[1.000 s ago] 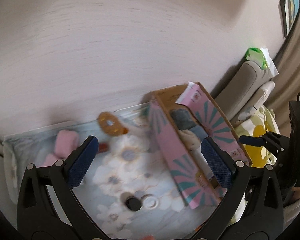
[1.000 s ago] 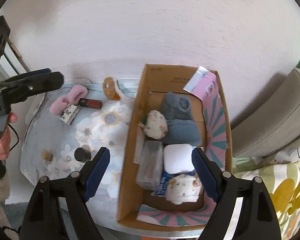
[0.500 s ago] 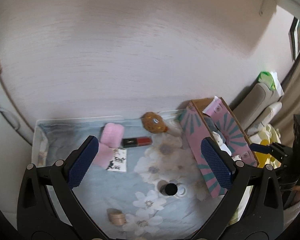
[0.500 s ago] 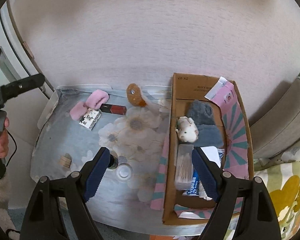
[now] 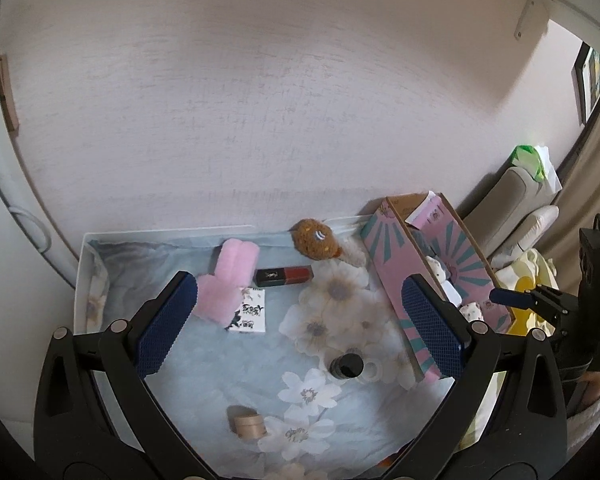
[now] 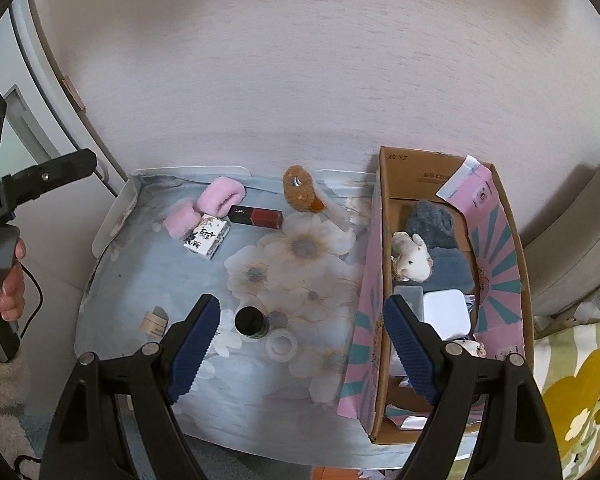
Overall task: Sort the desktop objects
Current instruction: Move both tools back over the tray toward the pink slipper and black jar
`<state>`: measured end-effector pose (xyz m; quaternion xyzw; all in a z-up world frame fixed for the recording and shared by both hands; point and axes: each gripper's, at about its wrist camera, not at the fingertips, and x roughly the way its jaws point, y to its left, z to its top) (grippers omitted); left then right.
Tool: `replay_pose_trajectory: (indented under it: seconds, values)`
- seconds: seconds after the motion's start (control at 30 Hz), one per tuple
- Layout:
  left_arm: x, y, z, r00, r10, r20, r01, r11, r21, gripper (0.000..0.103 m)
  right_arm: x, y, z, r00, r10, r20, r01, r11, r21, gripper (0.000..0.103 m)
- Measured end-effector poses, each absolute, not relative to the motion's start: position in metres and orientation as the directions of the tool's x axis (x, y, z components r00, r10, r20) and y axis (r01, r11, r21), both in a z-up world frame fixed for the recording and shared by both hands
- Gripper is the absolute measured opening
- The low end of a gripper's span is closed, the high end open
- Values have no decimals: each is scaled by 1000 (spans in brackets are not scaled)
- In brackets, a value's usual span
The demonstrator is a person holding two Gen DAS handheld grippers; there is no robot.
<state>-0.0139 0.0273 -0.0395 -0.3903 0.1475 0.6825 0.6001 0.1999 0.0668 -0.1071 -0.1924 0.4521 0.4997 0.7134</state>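
Note:
On the flowered tabletop lie a pink fluffy item, a red lipstick, a small black-and-white box, a brown plush, a dark round jar, a clear tape roll and a small tan roll. The pink cardboard box at the right holds a grey sock, a small plush and white cases. My left gripper is open and empty above the table, over the lipstick and jar. My right gripper is open and empty above the jar and tape.
A wall runs behind the table. A grey cushioned seat and a yellow-flowered cloth lie right of the box. A white door frame stands at the left. The left gripper's handle shows at the right view's left edge.
Both grippers have pulled back and up from the pink box, and the left one swung left, so the whole tabletop now shows. Both stay open and empty.

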Motion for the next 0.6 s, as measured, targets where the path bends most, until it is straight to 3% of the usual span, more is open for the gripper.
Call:
replay_pose_trajectory:
  seconds: [0.6]
  values:
    - [-16,19,-44,42,688,-725,-933,-233,-275,102,182,78,-111,49,542,-839,-902,384,195,81]
